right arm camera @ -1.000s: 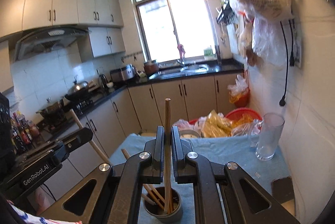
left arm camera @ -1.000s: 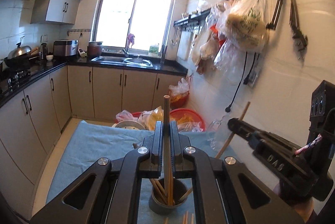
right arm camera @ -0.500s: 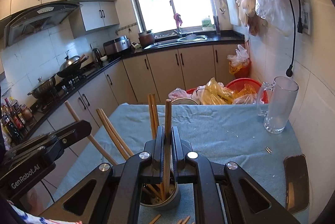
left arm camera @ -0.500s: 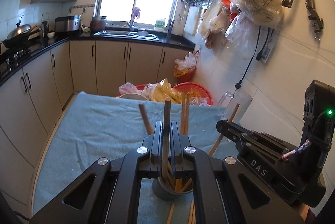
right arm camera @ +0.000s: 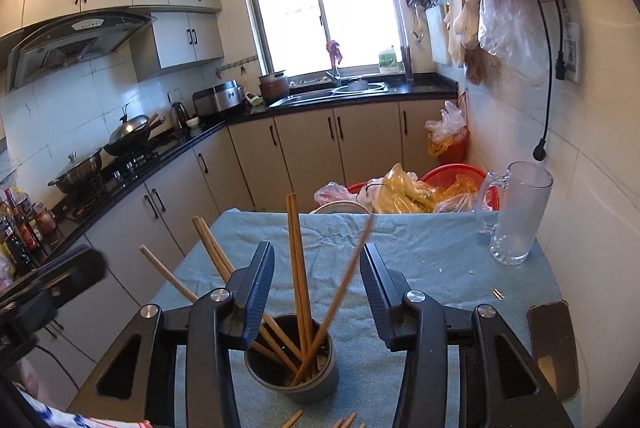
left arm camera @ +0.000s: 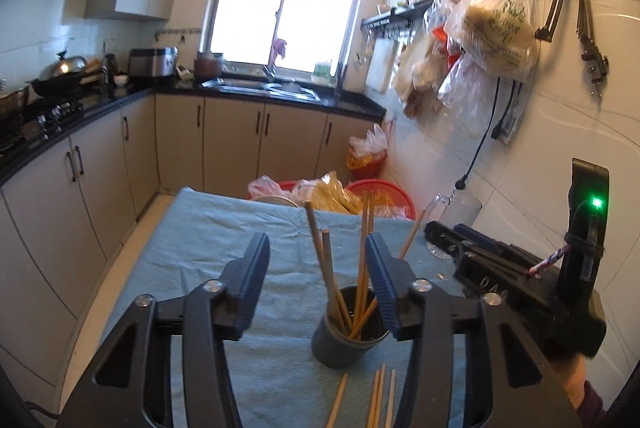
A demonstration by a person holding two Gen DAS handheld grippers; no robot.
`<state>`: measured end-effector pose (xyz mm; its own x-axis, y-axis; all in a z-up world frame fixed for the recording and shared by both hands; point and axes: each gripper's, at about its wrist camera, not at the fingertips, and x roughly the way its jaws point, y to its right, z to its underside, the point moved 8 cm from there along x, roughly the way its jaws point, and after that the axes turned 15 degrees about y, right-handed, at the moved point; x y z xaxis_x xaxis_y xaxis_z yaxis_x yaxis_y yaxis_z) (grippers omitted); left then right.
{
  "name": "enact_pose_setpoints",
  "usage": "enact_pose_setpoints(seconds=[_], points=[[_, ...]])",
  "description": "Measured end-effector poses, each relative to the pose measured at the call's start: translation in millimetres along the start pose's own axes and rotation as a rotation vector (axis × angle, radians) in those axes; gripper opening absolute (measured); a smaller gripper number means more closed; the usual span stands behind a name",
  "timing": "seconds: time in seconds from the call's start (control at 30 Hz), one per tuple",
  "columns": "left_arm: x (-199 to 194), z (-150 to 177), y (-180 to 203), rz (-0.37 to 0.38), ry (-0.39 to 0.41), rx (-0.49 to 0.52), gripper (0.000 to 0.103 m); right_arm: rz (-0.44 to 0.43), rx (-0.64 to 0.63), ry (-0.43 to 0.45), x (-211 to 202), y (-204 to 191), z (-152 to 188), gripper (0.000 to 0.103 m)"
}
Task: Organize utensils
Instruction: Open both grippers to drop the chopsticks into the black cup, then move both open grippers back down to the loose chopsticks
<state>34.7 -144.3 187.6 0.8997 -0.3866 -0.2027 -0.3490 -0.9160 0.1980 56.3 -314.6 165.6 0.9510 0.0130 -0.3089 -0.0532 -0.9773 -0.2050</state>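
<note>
Several slim wooden chopsticks [right arm camera: 299, 268], round cup [right arm camera: 292, 376]

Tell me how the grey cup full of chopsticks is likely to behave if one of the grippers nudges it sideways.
The grey cup looks short and narrow, while the chopsticks in it stand tall and lean outward, so it is probably top-heavy and apt to tip. It sits on a wrinkled blue cloth, so it would likely catch rather than slide.

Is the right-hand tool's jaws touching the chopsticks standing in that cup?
Apart. The right wrist view shows the right gripper opening, with clear gaps between both jaws and the chopsticks leaning in the cup.
</note>
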Motion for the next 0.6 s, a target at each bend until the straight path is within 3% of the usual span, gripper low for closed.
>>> enact_pose_setpoints(seconds=[0.3, 0.6], points=[[-58, 17, -25, -0.072, 0.025, 0.024, 0.066, 0.042, 0.012, -0.006, -52, 12, 17, 0.065], [-79, 109, -49, -0.131, -0.183, 0.005, 0.066, 0.118, 0.107, -0.18, -100, 53, 120, 0.068]])
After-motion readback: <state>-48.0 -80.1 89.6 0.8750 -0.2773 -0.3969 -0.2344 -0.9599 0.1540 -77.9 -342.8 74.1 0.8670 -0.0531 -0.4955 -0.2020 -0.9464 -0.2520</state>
